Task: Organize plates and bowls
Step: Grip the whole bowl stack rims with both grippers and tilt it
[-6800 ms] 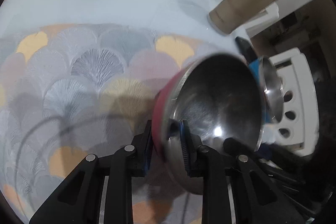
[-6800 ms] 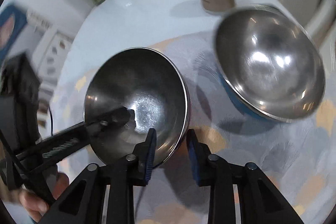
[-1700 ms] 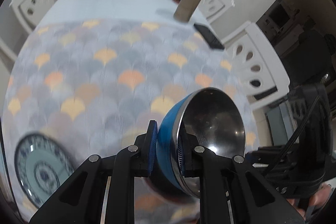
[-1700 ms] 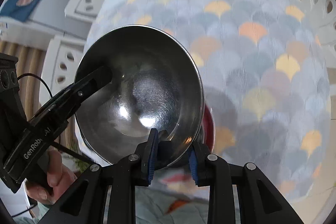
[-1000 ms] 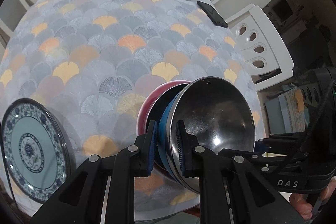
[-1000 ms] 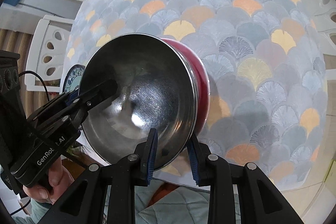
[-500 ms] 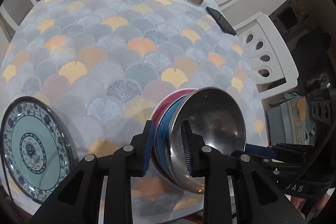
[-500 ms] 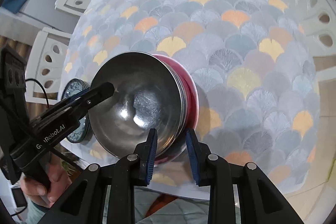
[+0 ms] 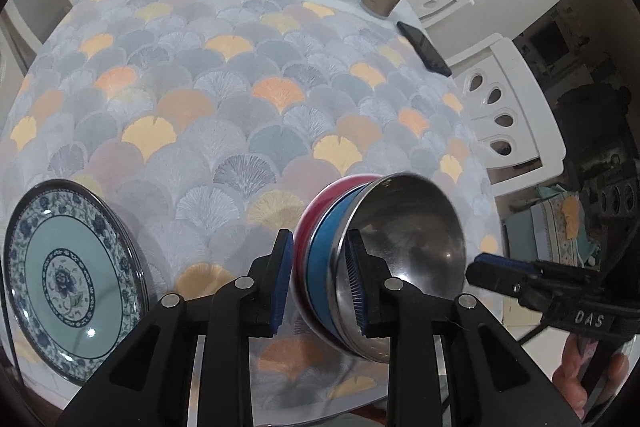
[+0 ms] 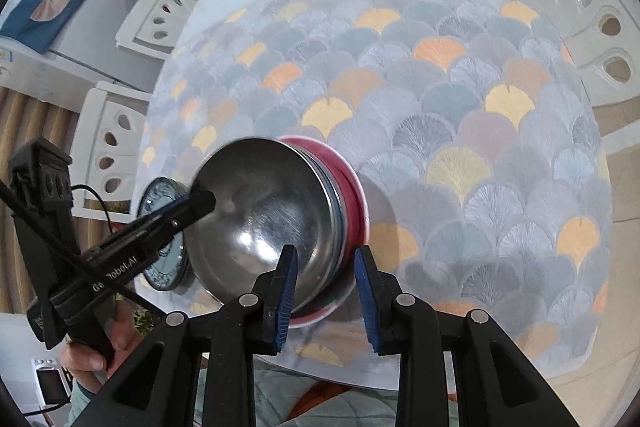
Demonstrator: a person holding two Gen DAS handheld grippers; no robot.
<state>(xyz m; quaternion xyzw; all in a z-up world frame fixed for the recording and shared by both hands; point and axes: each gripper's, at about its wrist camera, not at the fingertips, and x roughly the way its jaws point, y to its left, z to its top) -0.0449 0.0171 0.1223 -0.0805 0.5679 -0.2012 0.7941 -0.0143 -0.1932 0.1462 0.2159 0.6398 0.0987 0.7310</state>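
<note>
The blue bowl [image 9: 320,263] sits nested in the red bowl [image 9: 306,223] at the worktop's [image 9: 224,115] 5 o'clock edge. The left hand-held gripper [image 9: 320,283], jaws just opening, straddles both rims without pressing. The right hand-held gripper [image 10: 326,291], jaws narrow, grips nothing. A patterned plate [image 9: 68,279] lies at 8 o'clock.

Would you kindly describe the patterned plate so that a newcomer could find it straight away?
Start at the round table with the fan-patterned cloth. Near its edge, apart from the nested steel bowls, lies the plate. It is the only flat dish there: a pale green centre with a blue flower medallion and a blue-and-white floral border.
</note>
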